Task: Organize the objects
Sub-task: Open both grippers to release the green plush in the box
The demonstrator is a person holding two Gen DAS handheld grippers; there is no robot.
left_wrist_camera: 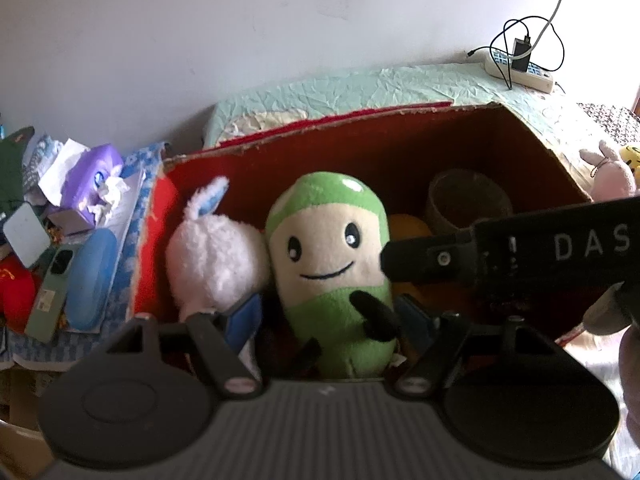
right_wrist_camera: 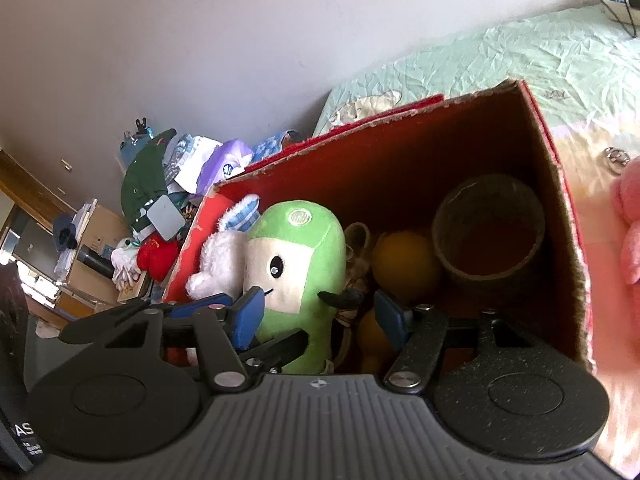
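A green and cream plush toy with a smiling face stands upright in the red cardboard box, against a white fluffy plush. My left gripper is shut on the green toy's lower body, a blue pad on each side. One black finger of the right gripper reaches in from the right, by the toy's cheek. In the right wrist view the right gripper is open. Its left pad rests by the green plush toy and its right pad stands apart. A left gripper finger crosses the toy's base.
The box also holds a brown cylindrical pot and an orange-yellow toy. A pink plush lies outside to the right on the pale green sheet. Cluttered items pile up left of the box. A power strip sits far back.
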